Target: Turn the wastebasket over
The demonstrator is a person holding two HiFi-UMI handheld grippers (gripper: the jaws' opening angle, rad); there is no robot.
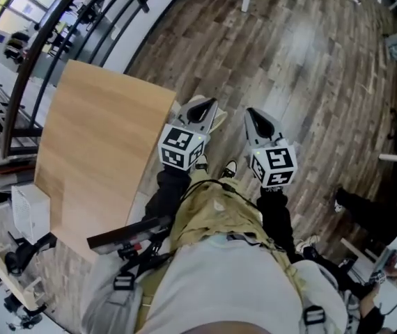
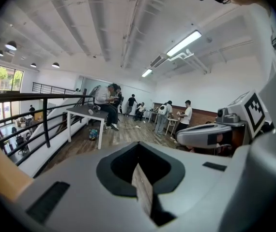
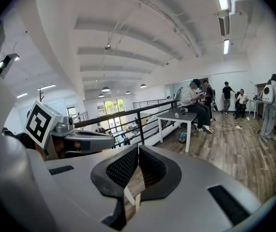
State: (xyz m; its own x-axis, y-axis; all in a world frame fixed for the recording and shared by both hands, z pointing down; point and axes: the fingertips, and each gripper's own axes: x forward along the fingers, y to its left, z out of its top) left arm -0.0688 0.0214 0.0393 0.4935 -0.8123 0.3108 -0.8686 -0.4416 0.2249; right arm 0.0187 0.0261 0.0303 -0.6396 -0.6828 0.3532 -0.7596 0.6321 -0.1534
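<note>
Two claws, left and right; one wooden table; one white box.

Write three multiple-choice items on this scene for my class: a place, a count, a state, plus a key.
1. In the head view, the wooden table lies: A) left of the left gripper; B) between the grippers; C) right of both.
2. Marker cubes in the head view: A) one; B) two; C) four.
3. The left gripper's jaws are: A) wide apart; B) shut on a wastebasket; C) shut, empty.
Key: A, the tabletop fills the view's left; B, one cube on each gripper, the right gripper included; C, the jaws meet with nothing between.
</note>
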